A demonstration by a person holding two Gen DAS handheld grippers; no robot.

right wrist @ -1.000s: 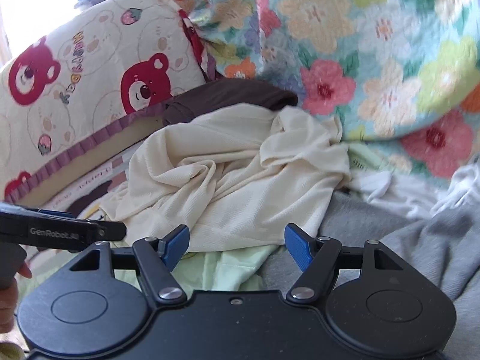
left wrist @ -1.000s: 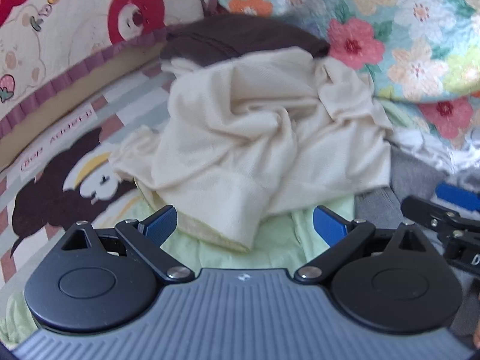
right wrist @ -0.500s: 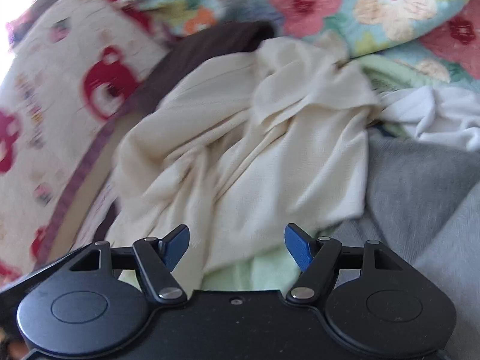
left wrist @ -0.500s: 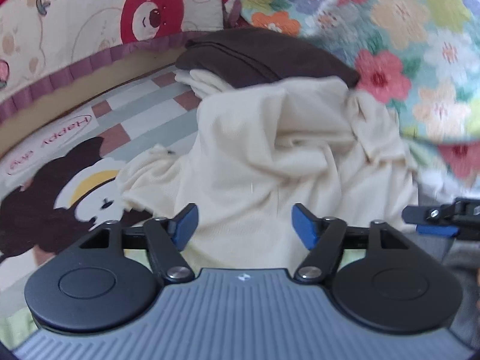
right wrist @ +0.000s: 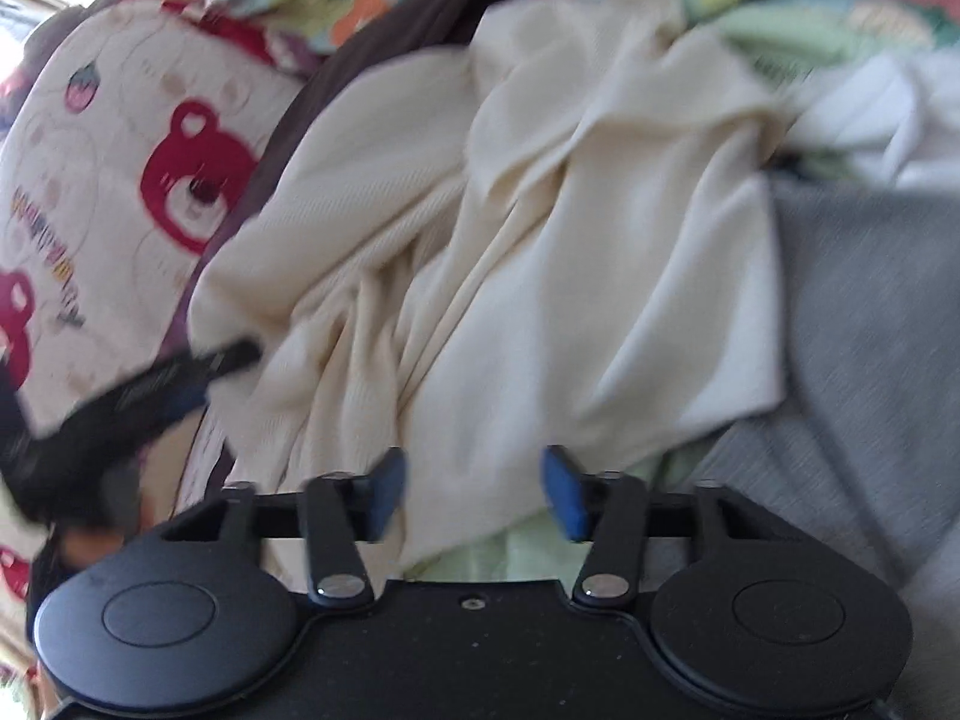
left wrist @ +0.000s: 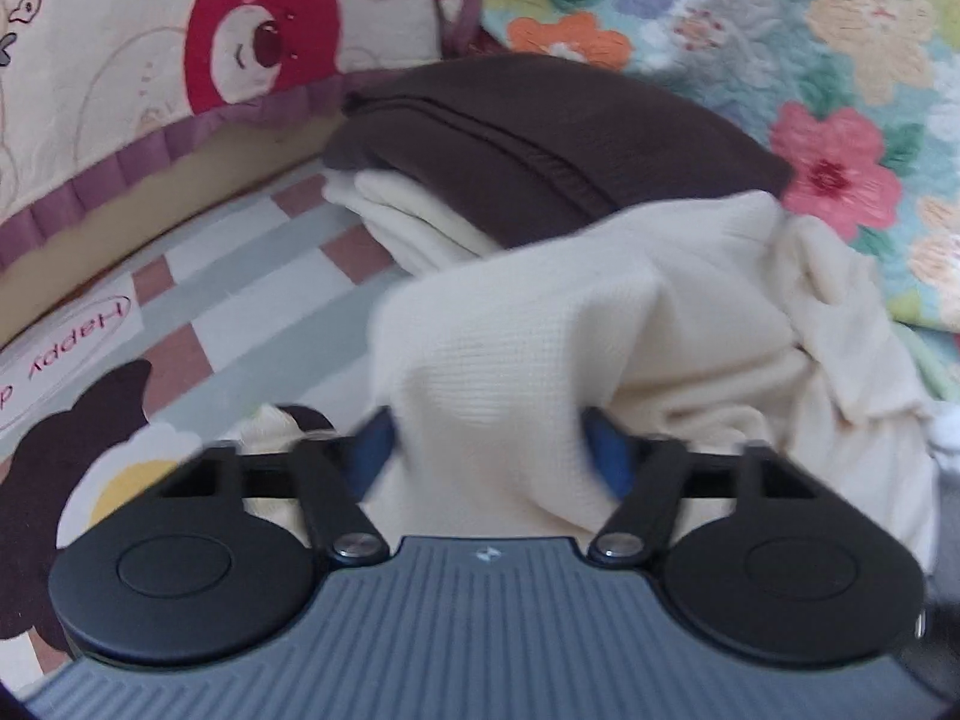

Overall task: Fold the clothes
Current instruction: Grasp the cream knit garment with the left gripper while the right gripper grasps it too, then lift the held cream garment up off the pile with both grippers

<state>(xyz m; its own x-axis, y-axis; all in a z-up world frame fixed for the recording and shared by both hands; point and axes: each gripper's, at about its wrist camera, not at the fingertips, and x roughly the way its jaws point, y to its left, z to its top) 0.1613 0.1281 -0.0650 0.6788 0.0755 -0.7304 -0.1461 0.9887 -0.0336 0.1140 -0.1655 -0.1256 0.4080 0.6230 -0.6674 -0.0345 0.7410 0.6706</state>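
Left tongs: cream waffle-knit garment is bulging up between the two blue pads, cloth touching both; pads are standing apart with fabric filling the gap, so whether they are clamping is not something I can tell. Right tongs: released, blue pads apart, the garment's lower edge lying between and just beyond them, over pale green cloth. Garment is sprawling crumpled against a folded dark brown garment. Grey knit fabric is lying to its right. Bear-print cushion is standing behind.
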